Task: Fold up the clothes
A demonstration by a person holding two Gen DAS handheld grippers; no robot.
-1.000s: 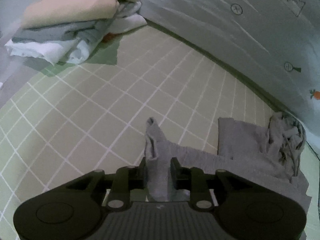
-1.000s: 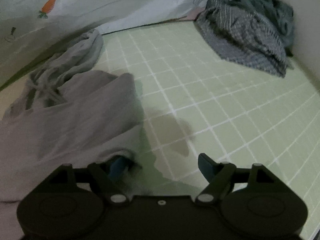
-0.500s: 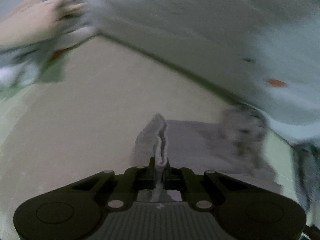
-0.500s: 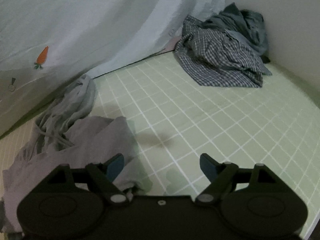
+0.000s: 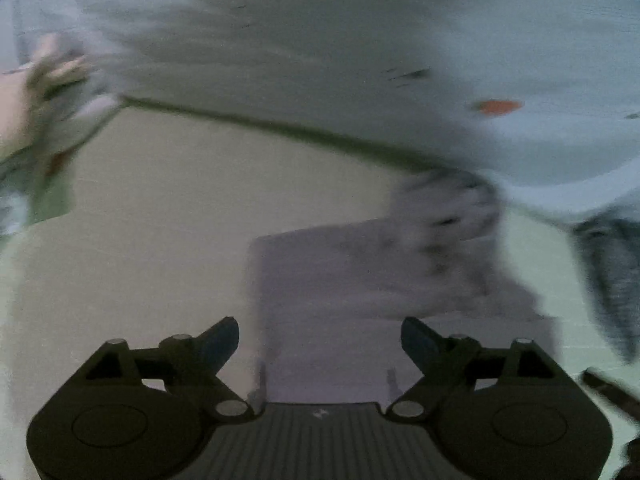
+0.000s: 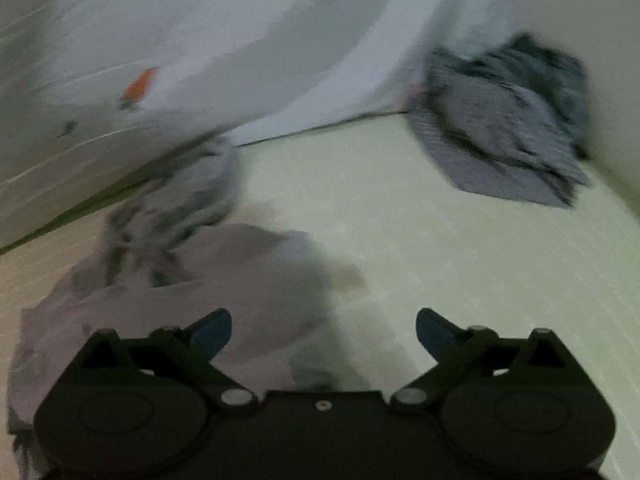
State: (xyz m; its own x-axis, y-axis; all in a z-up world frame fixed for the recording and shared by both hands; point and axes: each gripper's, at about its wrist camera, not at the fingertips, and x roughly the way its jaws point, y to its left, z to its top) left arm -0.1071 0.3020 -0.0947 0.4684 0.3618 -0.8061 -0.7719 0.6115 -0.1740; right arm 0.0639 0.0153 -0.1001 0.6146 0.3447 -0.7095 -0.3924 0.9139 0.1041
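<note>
Both my wrist views were badly smeared, so I could only read the broad shapes. My left gripper (image 5: 320, 338) had its jaws opening, the blue-tipped fingers (image 5: 218, 338) standing far apart with nothing pinched between them; the grey garment (image 5: 360, 280) lay flat on the pale green sheet (image 5: 160, 220) below and ahead of the gap, free of the pads as far as I could tell. Its bunched, crumpled end (image 5: 444, 208) sat further out, close to the light blue cloth backdrop (image 5: 320, 40) with the small orange carrot print (image 5: 496, 106). At the far left edge a stack of folded clothes (image 5: 36, 112) showed only as a blur.

My right gripper (image 6: 324, 330) was opening as well, jaws wide, gripping nothing. In that view the grey garment (image 6: 180, 280) spread to the left, reaching under the left finger (image 6: 212, 332), with its rumpled part (image 6: 184, 200) up against the backdrop (image 6: 200, 40). The right finger hung over bare sheet (image 6: 480, 260). A dark checked heap of clothes (image 6: 508, 128) lay well apart in the far right corner
</note>
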